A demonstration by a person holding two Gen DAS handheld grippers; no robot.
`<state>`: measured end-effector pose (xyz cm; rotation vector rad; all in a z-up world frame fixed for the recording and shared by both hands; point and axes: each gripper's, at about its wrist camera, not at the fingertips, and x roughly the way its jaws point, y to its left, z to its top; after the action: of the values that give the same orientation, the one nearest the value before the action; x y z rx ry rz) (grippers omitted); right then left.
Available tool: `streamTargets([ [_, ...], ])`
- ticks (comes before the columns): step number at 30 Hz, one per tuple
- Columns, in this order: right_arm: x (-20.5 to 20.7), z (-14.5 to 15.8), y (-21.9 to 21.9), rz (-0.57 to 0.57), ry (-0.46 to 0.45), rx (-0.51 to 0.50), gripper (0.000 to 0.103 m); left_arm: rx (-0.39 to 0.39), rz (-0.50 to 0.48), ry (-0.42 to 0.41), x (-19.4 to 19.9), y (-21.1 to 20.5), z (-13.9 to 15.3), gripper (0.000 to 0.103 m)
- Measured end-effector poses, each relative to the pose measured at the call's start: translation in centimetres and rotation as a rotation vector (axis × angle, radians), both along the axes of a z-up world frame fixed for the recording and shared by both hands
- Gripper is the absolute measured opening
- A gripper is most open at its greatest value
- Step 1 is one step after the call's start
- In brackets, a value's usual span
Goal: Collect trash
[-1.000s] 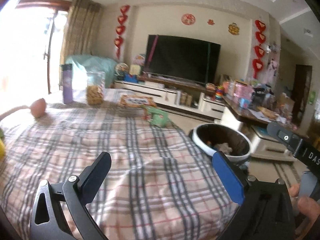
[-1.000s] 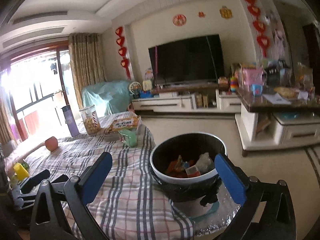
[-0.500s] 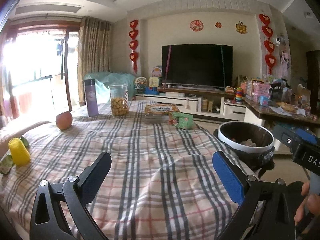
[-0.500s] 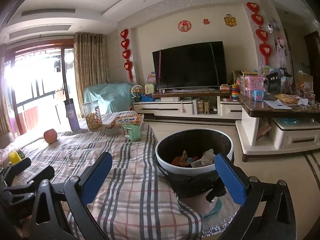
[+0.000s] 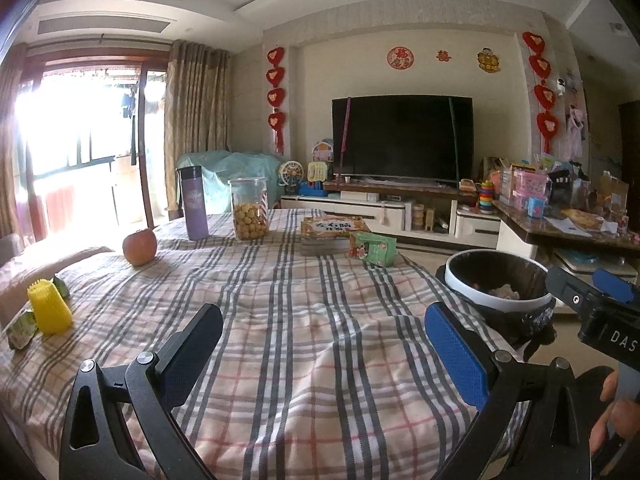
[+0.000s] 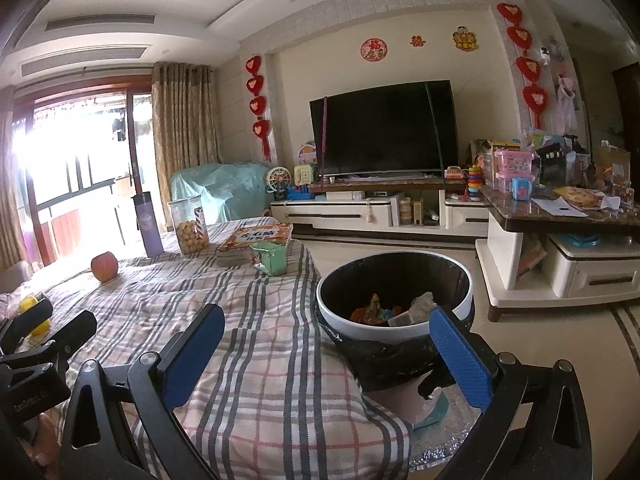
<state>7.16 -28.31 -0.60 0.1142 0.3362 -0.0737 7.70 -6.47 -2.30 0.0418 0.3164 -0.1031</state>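
A black trash bin with a white rim (image 6: 394, 328) stands on the floor beside the table's right edge, with wrappers inside (image 6: 380, 312). It also shows in the left wrist view (image 5: 500, 296). My left gripper (image 5: 324, 344) is open and empty above the plaid tablecloth (image 5: 300, 312). My right gripper (image 6: 328, 348) is open and empty, over the table's edge and the bin. A green snack box (image 5: 372, 249) lies at the far right of the table. Small green wrappers (image 5: 22, 330) lie by a yellow cup (image 5: 50, 312) at the left edge.
On the table stand an apple (image 5: 139, 246), a purple bottle (image 5: 193, 208), a jar of snacks (image 5: 249, 208) and a stack of books (image 5: 334, 232). Beyond are a TV stand (image 5: 384, 216) and a cluttered side counter (image 5: 560, 224).
Both cameras have tilted up and levelled out, so more of the table and room shows. The left view has swung left, bringing the yellow cup into sight. Both grippers stay open.
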Motion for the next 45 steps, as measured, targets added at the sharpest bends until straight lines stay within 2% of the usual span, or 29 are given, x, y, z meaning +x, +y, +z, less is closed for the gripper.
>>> streamTargets([
  [45, -0.42, 0.1, 0.21, 0.038, -0.001, 0.017, 0.103, 0.023, 0.003, -0.009, 0.21, 0.32, -0.14, 0.102],
])
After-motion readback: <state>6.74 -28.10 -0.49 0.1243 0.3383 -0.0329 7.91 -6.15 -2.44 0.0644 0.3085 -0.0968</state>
